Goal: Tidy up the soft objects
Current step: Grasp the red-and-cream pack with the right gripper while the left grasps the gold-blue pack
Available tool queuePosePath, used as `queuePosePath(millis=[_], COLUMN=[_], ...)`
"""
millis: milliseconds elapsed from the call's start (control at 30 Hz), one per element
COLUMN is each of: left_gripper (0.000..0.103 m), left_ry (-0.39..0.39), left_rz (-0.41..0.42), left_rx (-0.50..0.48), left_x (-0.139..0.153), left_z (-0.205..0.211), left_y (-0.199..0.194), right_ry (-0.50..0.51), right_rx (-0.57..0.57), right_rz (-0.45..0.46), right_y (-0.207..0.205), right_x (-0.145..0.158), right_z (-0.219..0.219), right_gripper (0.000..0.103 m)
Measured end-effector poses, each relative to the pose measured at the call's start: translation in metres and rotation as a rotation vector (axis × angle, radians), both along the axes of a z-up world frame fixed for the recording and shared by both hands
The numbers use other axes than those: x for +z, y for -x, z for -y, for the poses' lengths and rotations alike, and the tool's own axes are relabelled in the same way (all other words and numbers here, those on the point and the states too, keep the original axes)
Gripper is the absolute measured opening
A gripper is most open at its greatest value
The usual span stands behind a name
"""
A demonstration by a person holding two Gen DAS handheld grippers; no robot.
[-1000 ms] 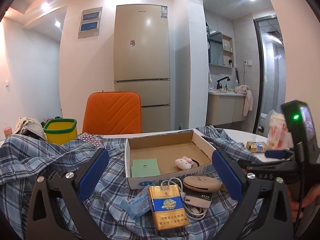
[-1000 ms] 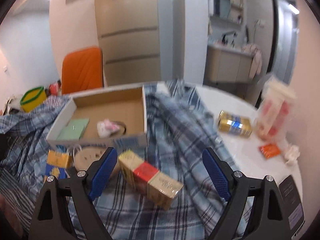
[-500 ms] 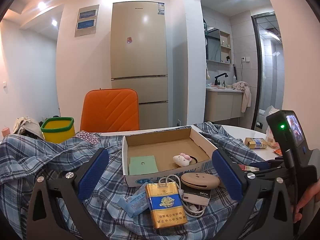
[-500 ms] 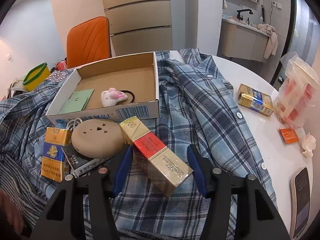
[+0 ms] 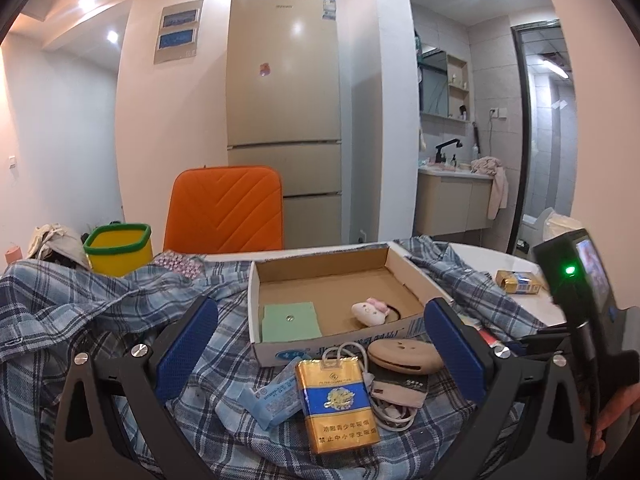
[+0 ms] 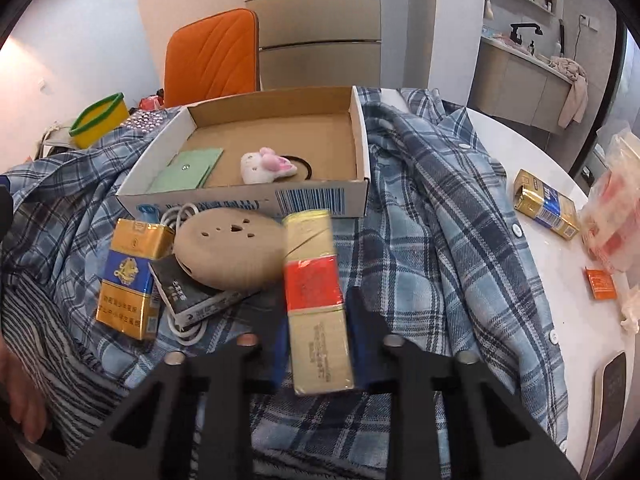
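Note:
My right gripper [image 6: 316, 340] is shut on a long gold and red carton [image 6: 314, 292] and holds it above the blue plaid shirt [image 6: 448, 216]. My left gripper [image 5: 320, 344] is open and empty over a gold and blue cigarette pack [image 5: 338, 404]. That pack also shows in the right wrist view [image 6: 130, 272]. A shallow cardboard box [image 6: 320, 200] holds a small white and pink plush [image 6: 266, 166] and a green card [image 6: 186, 170]. The box [image 5: 276, 350] and plush [image 5: 370, 312] show in the left wrist view too. A tan round pouch [image 6: 230, 252] lies in front of the box.
A second gold pack [image 6: 546, 204], an orange sachet [image 6: 600, 282], a plastic bag [image 6: 612, 216] and a phone [image 6: 610, 400] lie on the white table at the right. A yellow bin [image 5: 118, 248] and an orange chair [image 5: 226, 210] stand behind. A white cable [image 5: 388, 412] and blue packet [image 5: 272, 398] lie by the pack.
My right gripper has closed on the gold and red carton and lifted it, turning it lengthwise. My left gripper has stayed open and shifted only slightly.

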State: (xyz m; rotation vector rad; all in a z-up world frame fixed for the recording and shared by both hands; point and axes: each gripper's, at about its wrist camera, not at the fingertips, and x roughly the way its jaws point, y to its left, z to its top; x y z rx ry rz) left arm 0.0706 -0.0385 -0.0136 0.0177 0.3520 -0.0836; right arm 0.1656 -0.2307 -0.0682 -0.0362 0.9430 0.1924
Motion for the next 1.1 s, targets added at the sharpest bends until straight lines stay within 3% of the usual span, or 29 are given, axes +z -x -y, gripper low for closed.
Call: queuePosePath(millis=[400, 467, 500, 600, 867, 1100], left_gripper=[0.102, 0.098, 0.091, 0.082, 0.081, 0.081], left_ry=[0.027, 0.017, 0.003, -0.009, -0.008, -0.058], left_rz=[-0.211, -0.266, -0.300, -0.404, -0.560, -0.582], left_rx=[0.024, 0.019, 0.026, 0.000, -0.069, -0.060], left_x=[-0.021, -0.027, -0.031, -0.043, -0.064, -0.071], left_z=[-0.007, -0.006, -0.004, -0.001, 0.005, 0.015], left_y=[-0.031, -0.038, -0.041, -0.051, -0.061, -0.062], right_ry=[-0.061, -0.073, -0.068, -0.040, -0.037, -0.031], right_rx=[-0.046, -0.053, -0.055, -0.071, -0.074, -0.076], right_rz=[0.276, 0.314, 0.324, 0.324, 0.310, 0.302], right_y=[0.028, 0.033, 0.034, 0.032, 0.032, 0.030], right_x=[0.042, 0.048, 0.050, 0.050, 0.047, 0.046], right_z=[0.009, 0.010, 0.010, 0.008, 0.009, 0.010], right_gripper=[0.025, 0.025, 0.025, 0.025, 0.025, 0.025])
